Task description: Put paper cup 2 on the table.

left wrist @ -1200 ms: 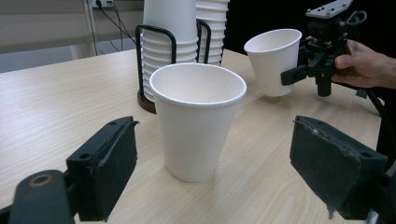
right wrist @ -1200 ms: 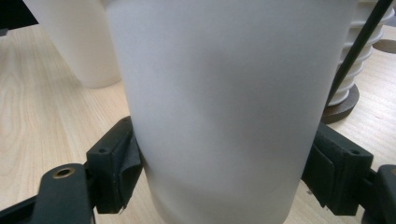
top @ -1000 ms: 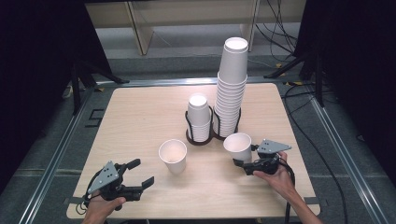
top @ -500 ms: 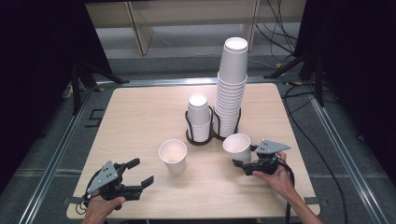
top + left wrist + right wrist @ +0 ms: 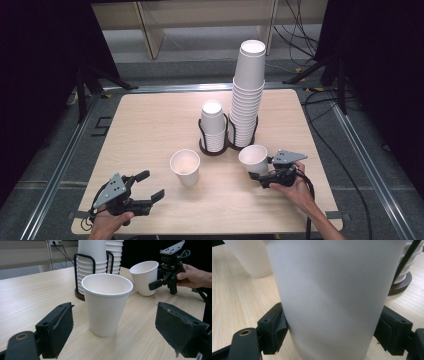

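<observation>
Resting at about seven o'clock on the wooden table [image 5: 150, 125] in the high view, the left gripper [image 5: 150, 186] lies in the person's left hand [image 5: 107, 223], its jaws spread wide with nothing between them; in the left gripper view those two black jaws stand well apart at either side of the picture, and a white paper cup [image 5: 107, 303] stands upright on the table beyond them, not touched by either pad; that same loose cup [image 5: 185, 167] sits near six o'clock of the table in the high view, at about one o'clock from the left gripper and clear of it; behind it, toward twelve o'clock, a black wire cup holder [image 5: 202, 131] holds a short stack of cups [image 5: 212, 125] in its left ring and a tall stack of cups [image 5: 247, 95] in its right ring, the two stacks just beside each other; at about four o'clock from the holder a second cup [image 5: 253, 160] stands upright on the table, near the holder's base but apart from it; the right gripper [image 5: 261, 169], held in the person's right hand [image 5: 292, 185] at about five o'clock of the table, is clamped on this second cup; in the right gripper view its pads [image 5: 274, 327] press against the cup's lower wall from both sides, the cup [image 5: 332, 297] upright between them and its foot on the table.
</observation>
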Motion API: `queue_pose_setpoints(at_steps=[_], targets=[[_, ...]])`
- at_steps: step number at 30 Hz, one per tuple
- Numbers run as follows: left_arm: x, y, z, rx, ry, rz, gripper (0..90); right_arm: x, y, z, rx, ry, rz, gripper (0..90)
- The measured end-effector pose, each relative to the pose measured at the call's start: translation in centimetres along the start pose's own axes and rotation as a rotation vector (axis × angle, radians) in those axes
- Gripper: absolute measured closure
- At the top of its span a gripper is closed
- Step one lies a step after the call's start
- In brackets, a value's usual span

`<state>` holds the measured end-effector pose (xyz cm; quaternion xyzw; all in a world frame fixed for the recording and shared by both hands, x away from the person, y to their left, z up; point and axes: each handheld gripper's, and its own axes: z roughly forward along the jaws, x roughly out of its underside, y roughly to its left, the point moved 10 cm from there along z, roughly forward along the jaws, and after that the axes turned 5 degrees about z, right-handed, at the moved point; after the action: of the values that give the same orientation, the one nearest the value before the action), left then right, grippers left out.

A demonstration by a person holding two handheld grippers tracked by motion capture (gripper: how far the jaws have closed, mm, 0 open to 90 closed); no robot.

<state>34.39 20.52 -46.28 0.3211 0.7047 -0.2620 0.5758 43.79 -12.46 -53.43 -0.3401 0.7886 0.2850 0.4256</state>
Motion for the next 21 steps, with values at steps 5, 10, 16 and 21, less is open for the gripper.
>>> queue_pose_setpoints(at_steps=[5,10,16,21], targets=[[-0.1,-0.1,0.1,0.005,-0.008,-0.003,14.8,0.3,0.1,-0.2,0.003,0.02,0.011,18.8],[0.1,-0.3,0.0,0.009,0.004,0.0,14.8,0.5,0.5,-0.4,0.001,0.035,0.038,14.9],[0.1,-0.5,0.1,0.018,0.002,0.002,14.8,0.4,0.3,-0.8,0.008,0.03,0.009,14.9],[0.1,-0.4,0.0,0.018,0.006,0.003,14.8,0.9,0.6,-1.2,-0.007,0.049,0.036,15.0]])
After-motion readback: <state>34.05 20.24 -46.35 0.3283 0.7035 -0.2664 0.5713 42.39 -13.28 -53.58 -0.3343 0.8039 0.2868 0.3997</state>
